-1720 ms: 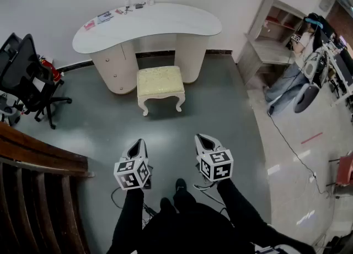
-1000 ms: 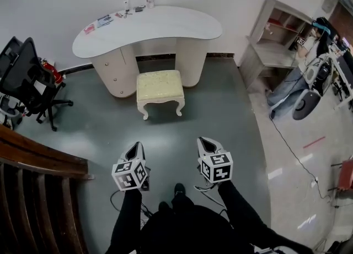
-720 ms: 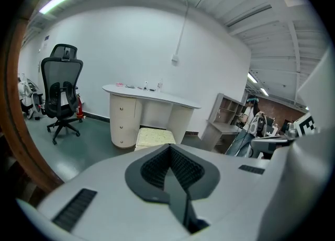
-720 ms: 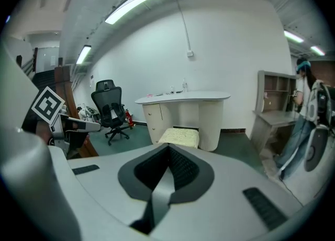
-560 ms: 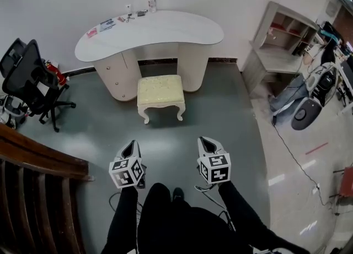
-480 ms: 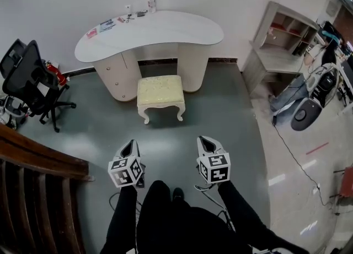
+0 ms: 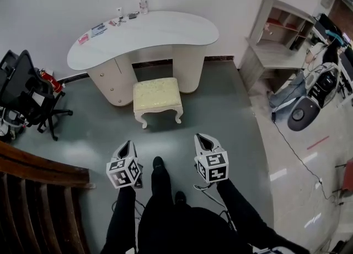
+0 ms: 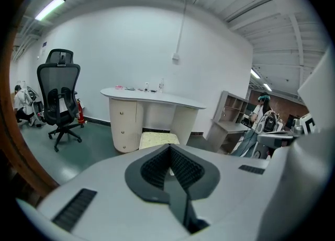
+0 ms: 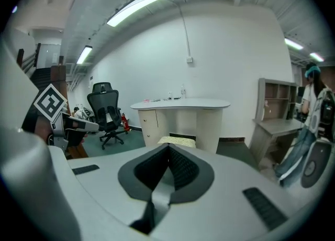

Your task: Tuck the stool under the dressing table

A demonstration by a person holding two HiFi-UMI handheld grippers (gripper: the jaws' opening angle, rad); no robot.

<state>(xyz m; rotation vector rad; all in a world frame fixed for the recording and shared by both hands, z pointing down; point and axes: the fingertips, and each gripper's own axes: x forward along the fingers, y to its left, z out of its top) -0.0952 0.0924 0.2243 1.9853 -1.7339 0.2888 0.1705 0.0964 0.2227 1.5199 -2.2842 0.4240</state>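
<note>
Head view
Stool [image 7: 158, 94]: cream seat on curved white legs, standing on the grey floor [image 7: 220, 120] at 12 o'clock from the grippers and well apart from them. Its far edge is at the mouth of the knee gap, and most of the seat is out in the open.
Dressing table [image 7: 154, 30]: white kidney-shaped top against the wall at 12 o'clock, with a drawer pedestal on the left and a plain panel on the right. A bottle [image 7: 143, 2] and small items sit along its back edge.
Left gripper [image 7: 126, 145]: at 7 o'clock in the picture, pointing toward the stool, jaws together with nothing in them.
Right gripper [image 7: 201, 139]: at 5 o'clock, level with the left one and likewise pointing ahead.
Surroundings: a black office chair [image 7: 22, 82] at 9 o'clock, a pale shelf unit [image 7: 276, 32] at 2 o'clock and a dark wooden railing [image 7: 38, 165] at 8 o'clock.

Left gripper view
Jaws: closed tip to tip – nothing between the ribbed pads.
Stool: just above the jaw tips at 12 o'clock, in front of the dressing table.
Office chair: at 9 o'clock.

Right gripper view
Jaws: pressed together at the tips, empty.
Stool: a cream strip just over the tips, slightly toward 1 o'clock, below the table top.
Marker cube [image 9: 51, 103]: the left gripper's, at 9 o'clock.
</note>
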